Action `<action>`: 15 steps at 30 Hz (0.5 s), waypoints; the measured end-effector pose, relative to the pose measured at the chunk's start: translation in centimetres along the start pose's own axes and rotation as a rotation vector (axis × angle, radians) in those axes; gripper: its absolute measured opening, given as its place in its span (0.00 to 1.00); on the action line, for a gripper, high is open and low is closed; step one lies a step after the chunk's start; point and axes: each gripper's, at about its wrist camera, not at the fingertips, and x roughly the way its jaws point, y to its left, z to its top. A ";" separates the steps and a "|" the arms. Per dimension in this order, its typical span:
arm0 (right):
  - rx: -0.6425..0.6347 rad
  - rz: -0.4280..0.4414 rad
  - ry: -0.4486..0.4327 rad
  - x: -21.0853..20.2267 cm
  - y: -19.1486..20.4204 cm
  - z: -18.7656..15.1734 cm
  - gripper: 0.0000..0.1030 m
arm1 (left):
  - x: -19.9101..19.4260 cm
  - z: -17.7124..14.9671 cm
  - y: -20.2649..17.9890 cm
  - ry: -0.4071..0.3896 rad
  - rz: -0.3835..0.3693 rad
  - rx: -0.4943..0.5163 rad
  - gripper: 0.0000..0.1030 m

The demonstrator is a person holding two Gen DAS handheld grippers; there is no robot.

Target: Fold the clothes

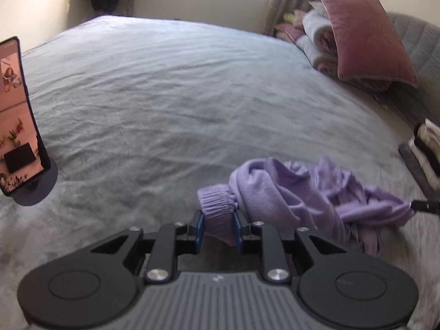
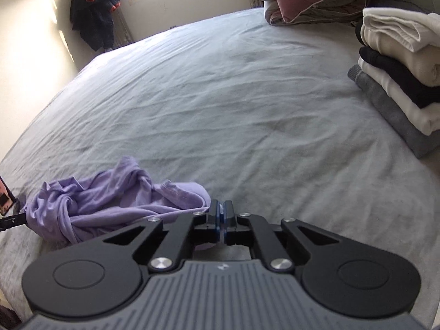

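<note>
A crumpled lilac sweater (image 1: 288, 192) lies on the grey bed (image 1: 165, 96), near its front edge. My left gripper (image 1: 218, 220) is shut on the sweater's ribbed cuff (image 1: 217, 203), which sticks out between the blue pads. In the right wrist view the same sweater (image 2: 110, 198) stretches from the left gripper's tip (image 2: 11, 221) at the far left to my right gripper (image 2: 221, 206). The right jaws are pressed together at the garment's thin edge. From the left wrist view the cloth tapers into the right gripper (image 1: 423, 206), so it looks pinched there.
A phone on a stand (image 1: 16, 115) stands on the bed at the left. A stack of folded clothes (image 2: 398, 77) sits at the right. Pink pillows and rolled bedding (image 1: 365, 35) lie at the head. Dark clothes (image 2: 93, 11) hang in the far corner.
</note>
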 end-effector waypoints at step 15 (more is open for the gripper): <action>0.012 0.048 0.033 -0.3 0.4 -0.5 0.16 | -1.4 -0.2 4.0 -0.003 -0.156 -0.188 0.51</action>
